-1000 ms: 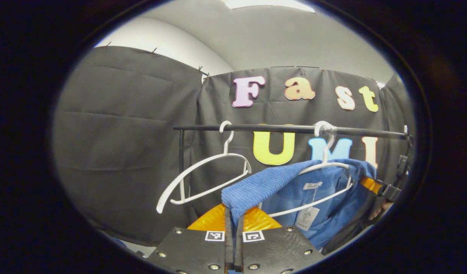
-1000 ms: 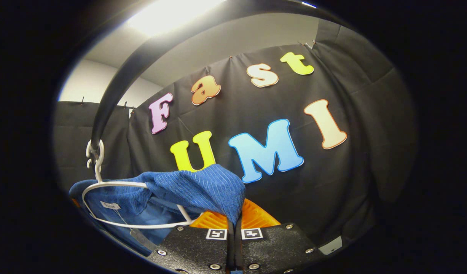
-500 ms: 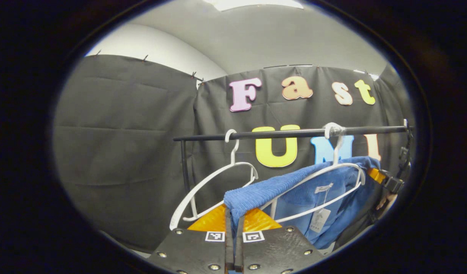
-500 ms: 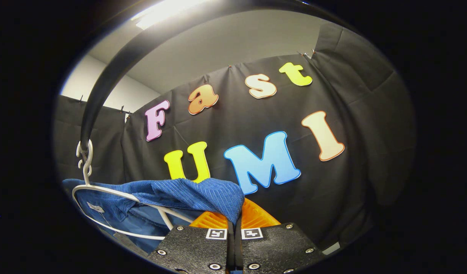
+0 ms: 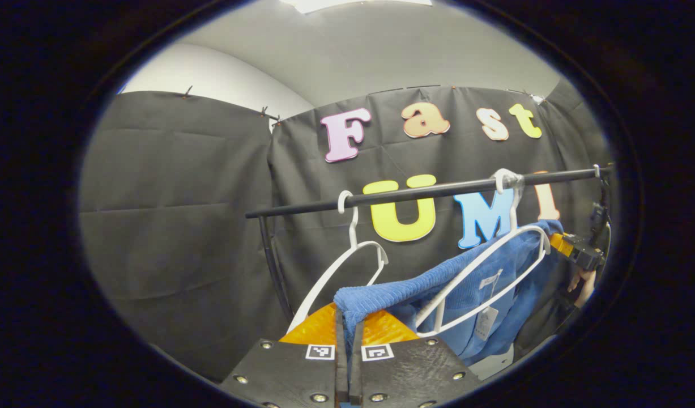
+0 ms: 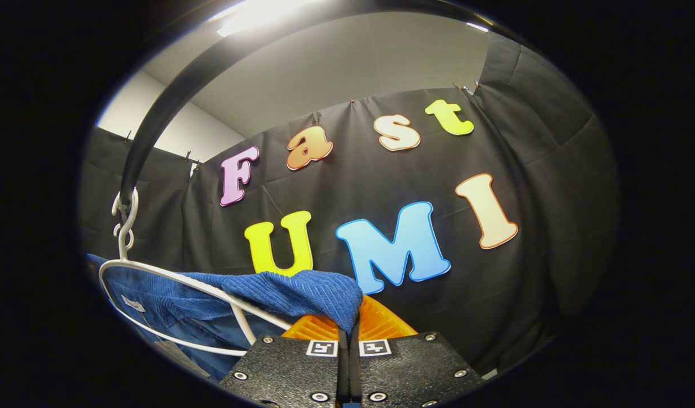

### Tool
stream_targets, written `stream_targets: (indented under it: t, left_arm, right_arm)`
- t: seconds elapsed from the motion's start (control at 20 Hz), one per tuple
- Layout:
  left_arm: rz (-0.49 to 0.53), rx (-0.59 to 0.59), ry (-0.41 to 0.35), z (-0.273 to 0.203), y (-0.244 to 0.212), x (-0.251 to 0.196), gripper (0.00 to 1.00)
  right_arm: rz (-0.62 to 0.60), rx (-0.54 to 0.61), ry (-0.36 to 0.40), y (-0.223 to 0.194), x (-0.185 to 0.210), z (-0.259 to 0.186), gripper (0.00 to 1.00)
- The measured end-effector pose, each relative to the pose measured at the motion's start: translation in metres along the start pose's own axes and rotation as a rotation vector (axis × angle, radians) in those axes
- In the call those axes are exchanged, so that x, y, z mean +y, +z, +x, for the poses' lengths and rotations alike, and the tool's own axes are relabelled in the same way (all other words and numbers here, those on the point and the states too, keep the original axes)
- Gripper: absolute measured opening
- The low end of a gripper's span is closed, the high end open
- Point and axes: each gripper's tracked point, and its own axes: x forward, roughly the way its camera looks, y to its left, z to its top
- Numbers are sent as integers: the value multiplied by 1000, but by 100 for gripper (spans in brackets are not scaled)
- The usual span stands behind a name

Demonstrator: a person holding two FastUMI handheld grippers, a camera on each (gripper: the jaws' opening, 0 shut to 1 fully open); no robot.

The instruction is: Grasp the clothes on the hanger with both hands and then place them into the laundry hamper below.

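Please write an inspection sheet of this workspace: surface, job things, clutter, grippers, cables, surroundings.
Surface: nothing seen.
Job's things: blue garment partly on white hanger, which hooks on black rail.
Clutter: empty white hanger on the same rail.
Grippers: left gripper shut on a garment shoulder; right gripper shut on the other shoulder.
Cables: nothing seen.
Surroundings: black cloth wall, grey ceiling.

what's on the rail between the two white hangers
In the left gripper view the black rail is bare between the empty hanger and the hanger carrying the blue garment; just booth wall behind.
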Motion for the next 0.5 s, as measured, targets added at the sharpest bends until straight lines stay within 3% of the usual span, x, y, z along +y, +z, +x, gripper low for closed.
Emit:
stream_targets:
  t: [0.5]
  left_arm:
    - [-48, 70, -71, 21, -33, -4, 3]
  right_arm:
    - [-88, 22, -10, -16, -5, 2, 0]
